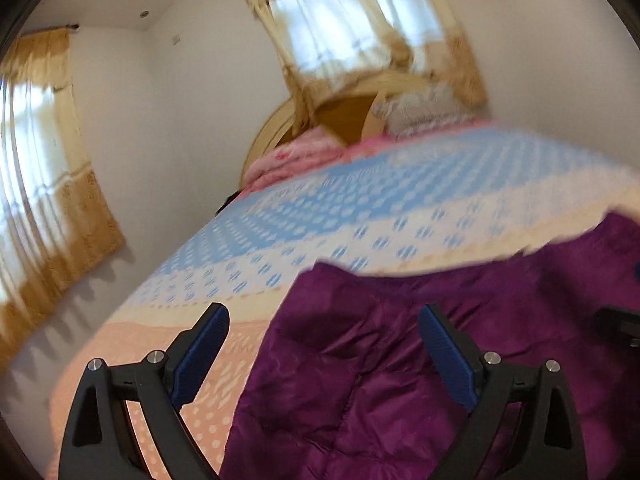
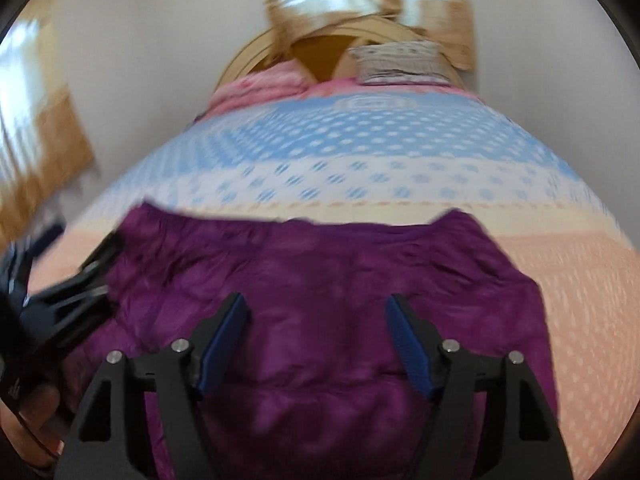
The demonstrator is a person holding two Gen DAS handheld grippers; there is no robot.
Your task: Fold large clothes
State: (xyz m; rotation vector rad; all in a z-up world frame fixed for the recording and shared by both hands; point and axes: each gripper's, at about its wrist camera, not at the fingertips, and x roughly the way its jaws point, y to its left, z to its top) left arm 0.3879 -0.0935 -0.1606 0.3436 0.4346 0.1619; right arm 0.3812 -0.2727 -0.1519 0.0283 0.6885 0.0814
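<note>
Purple garment (image 2: 320, 280) of faintly shiny, crinkled cloth, matt patterned bedspread (image 2: 360, 152), wooden headboard (image 2: 316, 52), gauzy curtains (image 1: 360, 20)

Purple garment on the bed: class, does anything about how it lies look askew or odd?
The purple garment lies rumpled and creased on the bedspread, its far edge uneven with both corners poking up. Both open grippers, left and right, hold nothing.

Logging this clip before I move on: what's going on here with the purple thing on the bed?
A person holding a gripper in each hand is working on a purple padded garment spread over a patterned bedspread. The left gripper and the right gripper are both open and hold nothing; each hovers over the garment's near part. The left one sits by its left edge, the right one over its middle. The pictures are blurred by motion. No fold shows yet, as far as can be seen.
</note>
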